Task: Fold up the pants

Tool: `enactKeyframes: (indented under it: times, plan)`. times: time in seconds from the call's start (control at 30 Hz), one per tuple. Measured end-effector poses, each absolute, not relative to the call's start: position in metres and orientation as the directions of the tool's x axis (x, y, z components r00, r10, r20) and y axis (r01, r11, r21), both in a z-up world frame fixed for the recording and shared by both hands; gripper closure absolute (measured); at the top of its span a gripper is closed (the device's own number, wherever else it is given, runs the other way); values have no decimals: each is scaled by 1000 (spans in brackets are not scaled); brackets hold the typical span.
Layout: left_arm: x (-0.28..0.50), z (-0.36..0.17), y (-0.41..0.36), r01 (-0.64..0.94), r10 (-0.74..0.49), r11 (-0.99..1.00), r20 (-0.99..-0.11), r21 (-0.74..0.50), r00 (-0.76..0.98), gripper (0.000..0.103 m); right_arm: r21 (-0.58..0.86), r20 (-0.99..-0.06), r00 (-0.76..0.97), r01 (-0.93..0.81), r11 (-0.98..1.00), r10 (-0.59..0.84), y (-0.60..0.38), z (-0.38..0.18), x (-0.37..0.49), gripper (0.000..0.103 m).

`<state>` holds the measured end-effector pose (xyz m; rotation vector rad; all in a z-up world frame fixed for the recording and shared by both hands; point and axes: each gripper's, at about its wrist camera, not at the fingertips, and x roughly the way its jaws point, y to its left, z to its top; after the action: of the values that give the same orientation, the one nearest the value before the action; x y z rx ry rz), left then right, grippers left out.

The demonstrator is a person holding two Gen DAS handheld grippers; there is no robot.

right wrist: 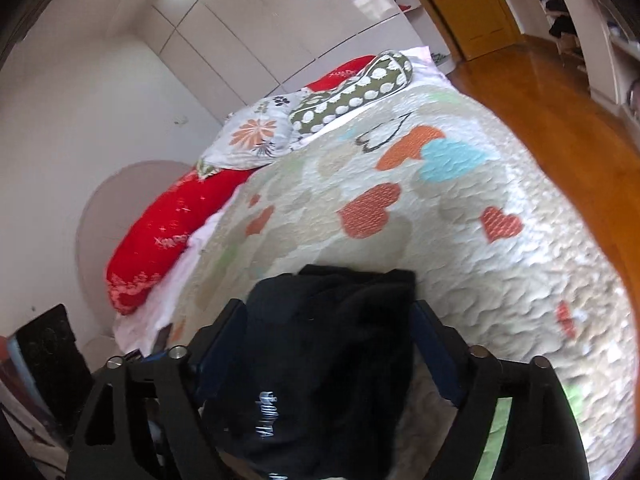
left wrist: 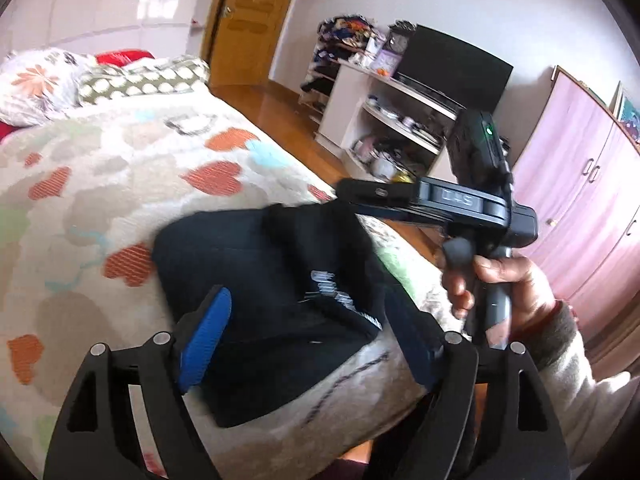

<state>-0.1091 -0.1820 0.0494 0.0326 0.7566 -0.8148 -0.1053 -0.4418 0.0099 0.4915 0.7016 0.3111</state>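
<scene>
The black pants (left wrist: 260,264) lie as a folded bundle with white lettering on the heart-patterned quilt (left wrist: 120,184), near the bed's edge. My left gripper (left wrist: 308,312) stands open over the bundle, one blue-padded finger (left wrist: 208,332) on each side, the pads clear of the cloth. In the right wrist view the same pants (right wrist: 328,360) sit between the wide-spread fingers of my right gripper (right wrist: 328,312), which is open too. From the left wrist view, the right gripper (left wrist: 348,194) is seen side-on at the bundle's far right edge, held by a hand (left wrist: 508,280).
Pillows (right wrist: 252,136) and a red cushion (right wrist: 160,232) lie at the head of the bed. Wooden floor (right wrist: 540,92) runs along the bed's side. A white shelf with a television (left wrist: 452,64), a pink wardrobe (left wrist: 580,200) and a wooden door (left wrist: 256,12) stand beyond.
</scene>
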Motion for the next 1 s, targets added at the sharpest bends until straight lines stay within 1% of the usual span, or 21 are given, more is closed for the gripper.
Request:
enactKeyframes:
  times: [0.1, 0.2, 0.27, 0.3, 0.33, 0.4, 0.43, 0.5, 0.53, 0.6, 0.67, 0.7, 0.73, 0.77, 0.8, 0.83, 0.87, 0.9, 0.93, 1.0]
  plan:
    - [-98, 37, -184, 637, -597, 741, -643, -212, 481, 20, 512, -568, 707, -97, 854, 421, -434, 5, -102, 17]
    - [-86, 19, -188, 609, -580, 758, -669, -234, 465, 20, 477, -627, 670, -74, 876, 398, -425, -7, -95, 17]
    - [-84, 4, -191, 595, -552, 774, -692, -218, 465, 20, 435, -662, 636, -106, 894, 397, -411, -17, -89, 22]
    - [-81, -2, -190, 590, -540, 779, -704, -211, 461, 20, 392, -681, 629, -121, 912, 376, -403, -20, -87, 38]
    - [-78, -9, -193, 584, -532, 783, -714, -212, 455, 20, 359, -694, 625, -131, 924, 358, -397, -21, -87, 57]
    - [-82, -14, -186, 568, -522, 794, -723, -218, 452, 20, 362, -683, 618, -176, 915, 389, -389, -17, -86, 69]
    - [-80, -15, -184, 554, -521, 800, -722, -228, 455, 20, 363, -660, 623, -223, 904, 419, -383, -8, -86, 71]
    - [-83, -10, -177, 536, -519, 811, -709, -232, 478, 20, 373, -615, 636, -287, 882, 467, -375, 7, -86, 72]
    - [-83, -4, -173, 525, -516, 820, -695, -230, 501, 20, 409, -562, 642, -332, 850, 521, -375, 15, -86, 72]
    - [-85, 4, -167, 509, -513, 830, -671, -227, 535, 20, 447, -503, 659, -356, 821, 559, -380, 20, -83, 73]
    - [-83, 10, -165, 501, -508, 837, -657, -222, 557, 20, 461, -510, 673, -313, 830, 537, -389, 14, -77, 73]
    - [-80, 10, -166, 500, -503, 839, -659, -216, 559, 20, 469, -533, 672, -272, 840, 515, -397, 2, -73, 73]
    - [-77, 9, -168, 496, -489, 845, -664, -200, 565, 20, 458, -565, 667, -237, 857, 486, -401, -7, -71, 73]
    - [-74, 7, -169, 494, -481, 848, -669, -191, 567, 20, 418, -621, 656, -186, 889, 429, -405, -19, -69, 73]
    - [-69, 5, -171, 487, -468, 854, -679, -183, 566, 20, 372, -676, 642, -128, 919, 362, -409, -32, -70, 68]
    - [-64, 2, -172, 480, -463, 857, -688, -187, 559, 20, 382, -678, 643, -107, 918, 357, -415, -37, -73, 66]
    - [-59, 0, -172, 475, -461, 859, -695, -193, 552, 20, 424, -653, 655, -99, 900, 379, -423, -38, -80, 65]
    - [-55, -2, -172, 467, -458, 862, -701, -199, 547, 20, 451, -635, 666, -92, 888, 392, -430, -36, -88, 60]
    - [-51, -2, -172, 462, -455, 864, -704, -201, 545, 20, 442, -631, 678, -86, 893, 378, -434, -31, -100, 53]
    - [-47, -1, -172, 459, -449, 867, -708, -196, 545, 20, 402, -638, 687, -86, 911, 347, -437, -24, -115, 52]
